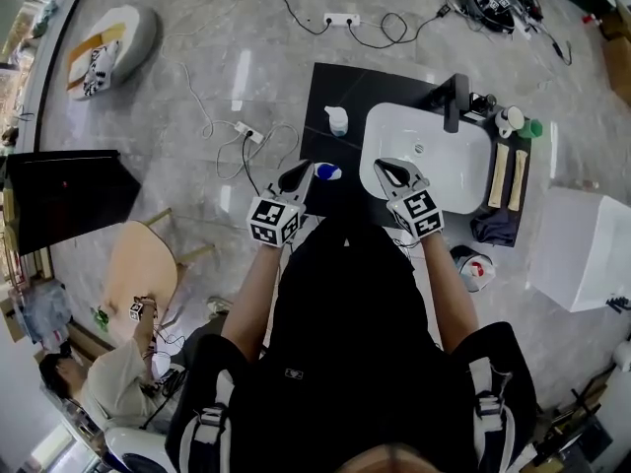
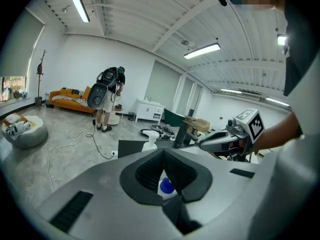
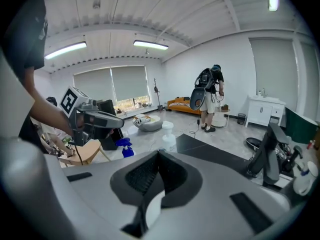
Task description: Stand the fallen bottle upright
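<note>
Head view: left gripper (image 1: 300, 172), right gripper (image 1: 392, 171) both pressed shut, empty. Bottle (image 1: 328, 171) near bench (image 1: 345, 85) left edge, just beside left tip; careless nudge could knock it off.

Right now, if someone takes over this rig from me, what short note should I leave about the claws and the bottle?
Left claw: shut, empty, tip close beside the blue-topped spray bottle.
Right claw: shut, empty, above the near-left edge of the sink.
Bottle: on the black counter, left of the sink; neither claw grips it.
Done: it looks upright in the right gripper view.
Left: probably only check that it stands steady, then draw both claws away.
</note>
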A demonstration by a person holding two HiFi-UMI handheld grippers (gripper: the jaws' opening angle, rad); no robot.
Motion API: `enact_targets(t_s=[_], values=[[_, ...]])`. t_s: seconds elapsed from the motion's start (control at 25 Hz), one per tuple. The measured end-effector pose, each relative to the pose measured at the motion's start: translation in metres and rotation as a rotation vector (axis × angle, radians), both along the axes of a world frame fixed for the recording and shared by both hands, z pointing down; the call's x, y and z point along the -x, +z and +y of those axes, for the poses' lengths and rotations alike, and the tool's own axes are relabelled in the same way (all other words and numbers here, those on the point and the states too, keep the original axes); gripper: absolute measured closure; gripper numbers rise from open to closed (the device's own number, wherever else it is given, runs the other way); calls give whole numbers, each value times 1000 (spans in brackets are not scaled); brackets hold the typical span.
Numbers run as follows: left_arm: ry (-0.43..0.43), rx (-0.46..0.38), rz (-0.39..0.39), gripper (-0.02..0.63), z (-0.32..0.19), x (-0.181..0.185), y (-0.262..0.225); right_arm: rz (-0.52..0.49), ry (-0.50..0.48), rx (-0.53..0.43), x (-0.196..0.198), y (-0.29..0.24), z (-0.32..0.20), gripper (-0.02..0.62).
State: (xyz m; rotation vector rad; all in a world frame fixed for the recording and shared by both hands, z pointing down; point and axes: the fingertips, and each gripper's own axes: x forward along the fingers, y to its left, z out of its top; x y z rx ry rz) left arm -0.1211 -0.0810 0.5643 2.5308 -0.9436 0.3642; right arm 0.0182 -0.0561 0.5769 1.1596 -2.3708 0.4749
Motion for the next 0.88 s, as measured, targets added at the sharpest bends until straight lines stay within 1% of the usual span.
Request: enact_targets(t_s=[0.4, 0.64, 0.88], values=[[-49, -23, -15, 592, 30, -15, -13, 8, -65, -12, -16, -9, 23, 535], [-83, -39, -18, 592, 44, -23, -17, -8, -84, -32, -25, -14, 32, 535], [-89, -39, -20, 592, 65, -30, -16, -16, -87, -43, -31, -17, 45, 535]])
